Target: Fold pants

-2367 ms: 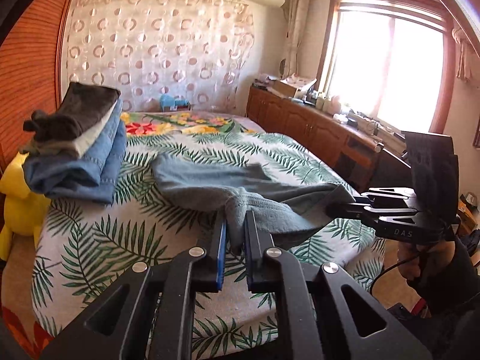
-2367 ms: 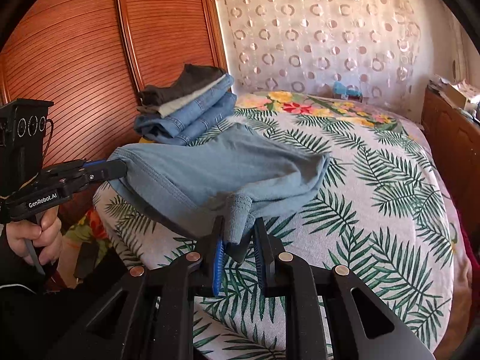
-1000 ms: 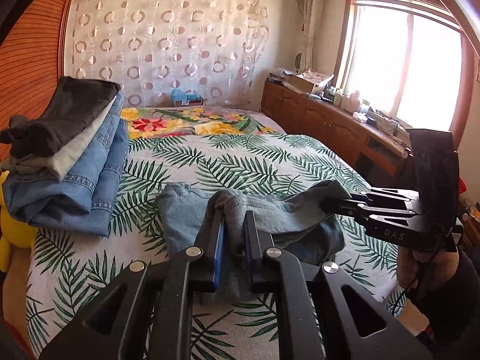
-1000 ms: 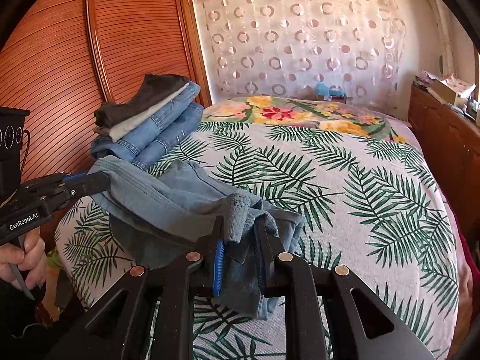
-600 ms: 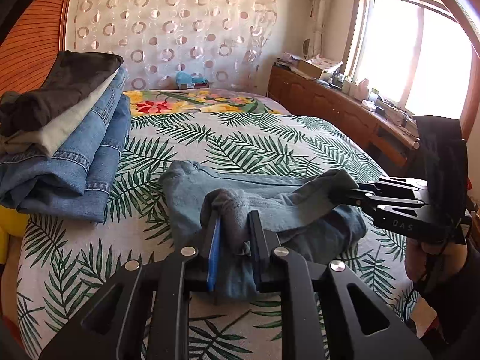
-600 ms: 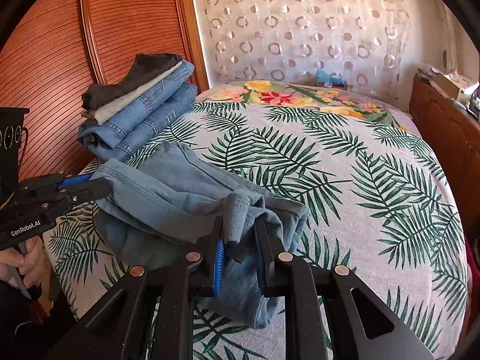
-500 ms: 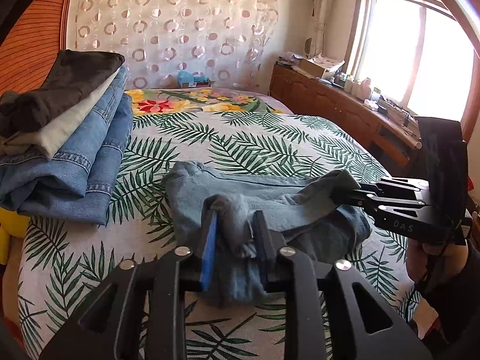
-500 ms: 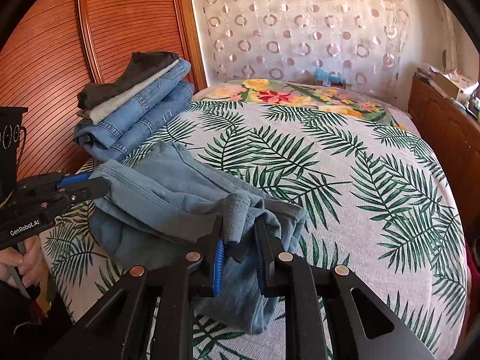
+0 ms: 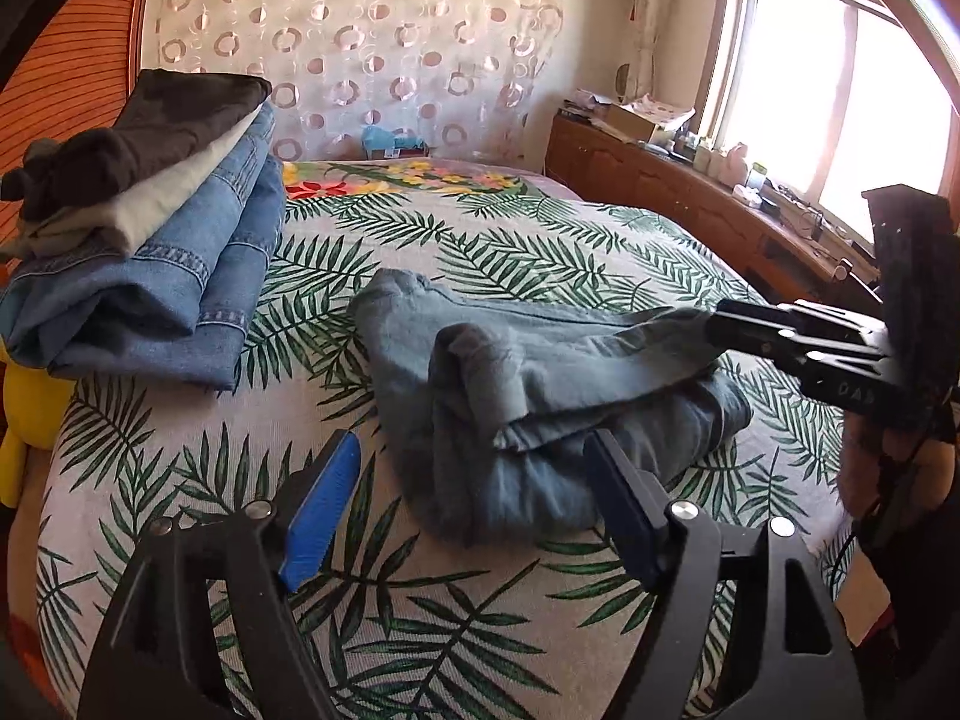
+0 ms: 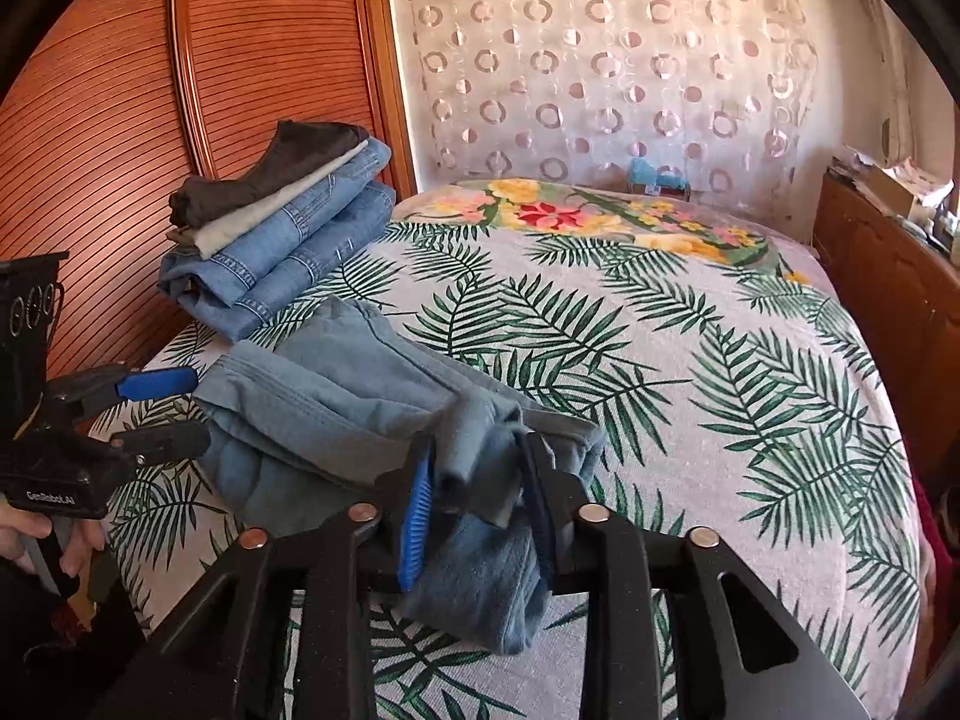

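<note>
I count one loose pair of pants (image 9: 540, 372) on one bed (image 9: 540, 240). One stack of folded clothes (image 9: 144, 228) holds about four garments. Two grippers: left gripper (image 9: 474, 480), right gripper (image 10: 477, 480).

We read two markings. On the left gripper (image 10: 153, 411), white lettering along the body's side: "GenRobot.AI". On the right gripper (image 9: 717, 330), pale letters on the black body, seen upside down: "DA", the remainder hidden. We find no other legible text.

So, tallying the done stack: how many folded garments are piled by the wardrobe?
4 visible: a dark garment on top, a pale one beneath, then two denim pieces at the bottom. More may be hidden between the layers.
</note>
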`<action>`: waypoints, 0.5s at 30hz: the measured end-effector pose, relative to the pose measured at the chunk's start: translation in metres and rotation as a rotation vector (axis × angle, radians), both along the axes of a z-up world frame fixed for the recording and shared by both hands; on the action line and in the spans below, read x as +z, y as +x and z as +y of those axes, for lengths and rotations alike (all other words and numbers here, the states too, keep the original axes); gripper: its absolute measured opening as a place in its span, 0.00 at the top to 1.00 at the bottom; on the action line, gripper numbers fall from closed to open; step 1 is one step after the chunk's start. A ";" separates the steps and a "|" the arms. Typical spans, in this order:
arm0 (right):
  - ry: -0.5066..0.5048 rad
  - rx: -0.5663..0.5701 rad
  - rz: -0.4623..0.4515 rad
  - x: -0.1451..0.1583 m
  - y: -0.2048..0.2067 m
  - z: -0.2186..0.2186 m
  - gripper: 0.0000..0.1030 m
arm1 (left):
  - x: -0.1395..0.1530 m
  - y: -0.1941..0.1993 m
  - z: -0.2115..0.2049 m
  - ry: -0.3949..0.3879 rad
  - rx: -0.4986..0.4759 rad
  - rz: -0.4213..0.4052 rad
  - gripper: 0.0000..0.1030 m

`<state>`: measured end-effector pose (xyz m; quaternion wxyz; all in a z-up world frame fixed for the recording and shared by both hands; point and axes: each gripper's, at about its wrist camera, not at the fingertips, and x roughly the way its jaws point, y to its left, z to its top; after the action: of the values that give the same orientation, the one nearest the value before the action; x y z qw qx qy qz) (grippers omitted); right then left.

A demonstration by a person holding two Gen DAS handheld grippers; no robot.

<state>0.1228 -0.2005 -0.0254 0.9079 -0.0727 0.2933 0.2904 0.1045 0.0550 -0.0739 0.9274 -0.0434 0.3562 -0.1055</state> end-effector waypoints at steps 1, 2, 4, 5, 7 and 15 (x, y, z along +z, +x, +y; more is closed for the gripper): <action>-0.001 -0.002 -0.006 0.001 -0.003 -0.003 0.65 | -0.001 0.000 0.000 0.008 0.002 0.003 0.25; -0.002 0.001 -0.008 0.001 -0.006 -0.005 0.64 | -0.001 0.001 0.000 0.017 0.004 0.008 0.25; -0.008 0.017 -0.002 0.000 -0.011 -0.009 0.63 | -0.004 0.002 0.001 0.036 0.008 0.023 0.25; -0.016 0.023 0.002 -0.001 -0.013 -0.010 0.62 | -0.005 0.002 0.001 0.044 0.010 0.029 0.25; -0.039 0.032 0.011 -0.005 -0.016 -0.012 0.59 | -0.007 0.001 0.003 0.061 0.014 0.037 0.25; -0.113 0.030 0.048 -0.020 -0.011 -0.010 0.59 | -0.013 0.006 0.008 0.082 0.024 0.060 0.25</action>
<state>0.1120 -0.2101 -0.0456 0.8907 -0.1212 0.3297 0.2886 0.1106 0.0628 -0.0871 0.9185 -0.0127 0.3874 -0.0786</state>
